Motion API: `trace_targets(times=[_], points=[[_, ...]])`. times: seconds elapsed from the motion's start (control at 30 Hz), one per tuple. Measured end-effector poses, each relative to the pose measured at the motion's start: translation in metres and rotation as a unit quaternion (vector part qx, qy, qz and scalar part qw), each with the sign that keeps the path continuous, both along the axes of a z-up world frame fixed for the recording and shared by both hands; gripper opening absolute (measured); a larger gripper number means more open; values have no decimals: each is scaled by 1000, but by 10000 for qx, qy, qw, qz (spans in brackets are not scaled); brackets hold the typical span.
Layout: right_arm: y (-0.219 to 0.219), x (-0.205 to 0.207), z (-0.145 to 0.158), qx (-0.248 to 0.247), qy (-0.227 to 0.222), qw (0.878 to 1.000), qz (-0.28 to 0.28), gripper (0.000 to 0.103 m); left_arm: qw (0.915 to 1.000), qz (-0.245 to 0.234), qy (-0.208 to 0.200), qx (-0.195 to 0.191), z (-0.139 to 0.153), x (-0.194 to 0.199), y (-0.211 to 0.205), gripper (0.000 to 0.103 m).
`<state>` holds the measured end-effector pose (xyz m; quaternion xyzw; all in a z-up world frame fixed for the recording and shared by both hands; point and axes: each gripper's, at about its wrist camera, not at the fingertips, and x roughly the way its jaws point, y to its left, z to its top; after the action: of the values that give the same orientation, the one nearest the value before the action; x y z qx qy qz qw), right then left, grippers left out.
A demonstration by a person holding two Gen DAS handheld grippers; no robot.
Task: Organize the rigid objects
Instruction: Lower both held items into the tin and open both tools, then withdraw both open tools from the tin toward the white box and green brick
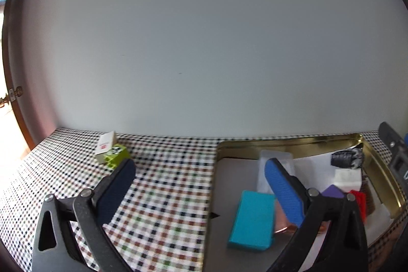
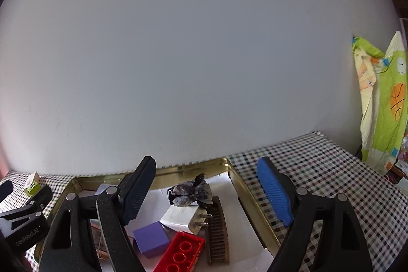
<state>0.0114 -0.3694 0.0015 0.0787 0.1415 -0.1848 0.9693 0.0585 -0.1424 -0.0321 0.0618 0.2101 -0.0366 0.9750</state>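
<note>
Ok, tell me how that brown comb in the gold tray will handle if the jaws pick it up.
The brown comb looks stiff, so it should probably keep its shape. It is thin and lies flat on the gold tray, so getting under it may be awkward. Its fine teeth could perhaps snap if squeezed across them; the spine seems the safer place to grip.

a table (image 1: pixel 165 195) in a checked cloth is carrying a gold tin tray (image 1: pixel 288 144) (its far rim lying near the wall) and, well apart to the left, a green box (image 1: pixel 116 157) touching a white box (image 1: pixel 105 143).
</note>
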Motion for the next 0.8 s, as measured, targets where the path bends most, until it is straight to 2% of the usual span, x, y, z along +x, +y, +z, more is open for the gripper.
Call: trace_targets(times=[0.27,0.4,0.53,0.8], points=[[16,-20,5,-218,-612,9979,27,84,9985,182,-485,198,-2,-15,30,103],[27,-21,2,-464,-531,9975,-21,84,9982,221,-516,221,-5,-18,42,103],[35,-28,2,-653,-631,9957,-205,84,9977,214,-591,257,-5,-24,48,103],[47,-50,2,-689,-730,9940,-423,84,9976,-24,-585,366,-6,-33,54,103]])
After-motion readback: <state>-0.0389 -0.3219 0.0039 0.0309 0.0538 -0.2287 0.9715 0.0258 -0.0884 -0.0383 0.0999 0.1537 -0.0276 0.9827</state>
